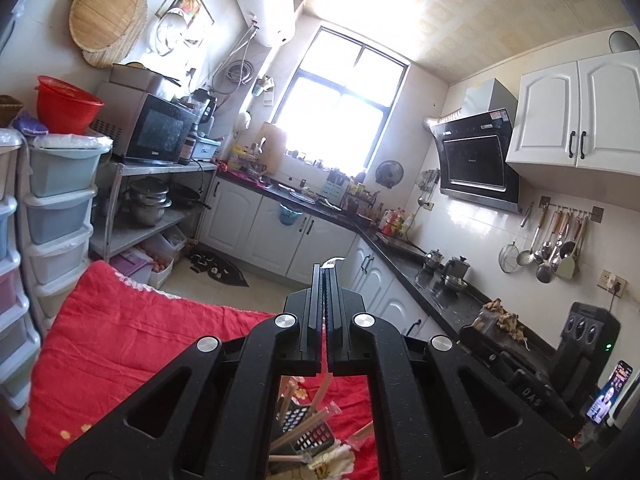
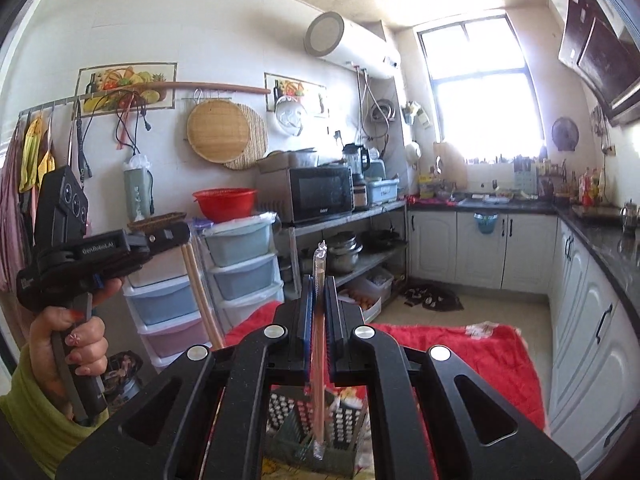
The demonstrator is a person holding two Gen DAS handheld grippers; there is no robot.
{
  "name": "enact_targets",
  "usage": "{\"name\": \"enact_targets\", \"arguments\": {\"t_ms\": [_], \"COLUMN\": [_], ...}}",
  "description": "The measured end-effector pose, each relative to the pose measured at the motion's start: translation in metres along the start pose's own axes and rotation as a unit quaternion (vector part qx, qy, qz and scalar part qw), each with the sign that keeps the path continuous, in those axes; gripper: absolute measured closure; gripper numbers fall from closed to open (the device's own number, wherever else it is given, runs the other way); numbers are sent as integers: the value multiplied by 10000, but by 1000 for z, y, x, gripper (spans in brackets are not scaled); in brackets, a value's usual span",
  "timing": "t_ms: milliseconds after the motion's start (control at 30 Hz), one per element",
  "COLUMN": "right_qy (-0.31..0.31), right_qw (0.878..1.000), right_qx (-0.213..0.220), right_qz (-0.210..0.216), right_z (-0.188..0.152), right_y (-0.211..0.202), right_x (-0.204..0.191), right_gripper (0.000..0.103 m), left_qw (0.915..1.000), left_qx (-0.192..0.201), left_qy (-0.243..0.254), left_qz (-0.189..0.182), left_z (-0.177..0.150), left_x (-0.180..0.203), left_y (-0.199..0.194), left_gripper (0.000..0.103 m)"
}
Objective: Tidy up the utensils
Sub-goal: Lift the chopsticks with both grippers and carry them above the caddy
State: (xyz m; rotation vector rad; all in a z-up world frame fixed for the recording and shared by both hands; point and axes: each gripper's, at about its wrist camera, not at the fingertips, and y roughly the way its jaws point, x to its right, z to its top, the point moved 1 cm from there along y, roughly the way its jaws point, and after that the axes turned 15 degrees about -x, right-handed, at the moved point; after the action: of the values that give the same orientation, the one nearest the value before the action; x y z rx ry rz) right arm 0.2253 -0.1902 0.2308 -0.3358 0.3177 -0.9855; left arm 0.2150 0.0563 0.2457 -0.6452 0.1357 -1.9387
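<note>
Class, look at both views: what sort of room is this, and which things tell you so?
A home kitchen: a range hood, a microwave on a shelf, and ladles hanging above the dark counter.

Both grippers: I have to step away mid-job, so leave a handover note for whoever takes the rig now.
Left gripper: shut, a thin pale sliver at its tips, too small to identify.
Right gripper: shut on plastic-wrapped wooden chopsticks, held upright over the dark perforated utensil basket.
Basket sits on the red floral cloth, some wrapped chopsticks already in it.
Loose wrapped chopsticks lie beside the basket.
Left: drop the held pair in, then gather the loose ones.
</note>
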Motion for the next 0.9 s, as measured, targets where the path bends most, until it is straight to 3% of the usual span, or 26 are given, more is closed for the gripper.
{"name": "enact_targets", "arguments": {"t_ms": [267, 900], "right_qy": [60, 440], "right_qw": [9997, 9989], "right_qx": [85, -170], "right_qz": [-216, -81], "right_z": [9, -14], "right_y": [20, 67], "right_x": [11, 31], "right_gripper": [98, 98], "left_qw": [9997, 9991], "left_qx": [21, -265], "left_qy": [66, -77], "left_qz": [224, 335], "left_z": [1, -25], "left_x": [-6, -27], "left_y": [13, 45], "left_gripper": [103, 103]}}
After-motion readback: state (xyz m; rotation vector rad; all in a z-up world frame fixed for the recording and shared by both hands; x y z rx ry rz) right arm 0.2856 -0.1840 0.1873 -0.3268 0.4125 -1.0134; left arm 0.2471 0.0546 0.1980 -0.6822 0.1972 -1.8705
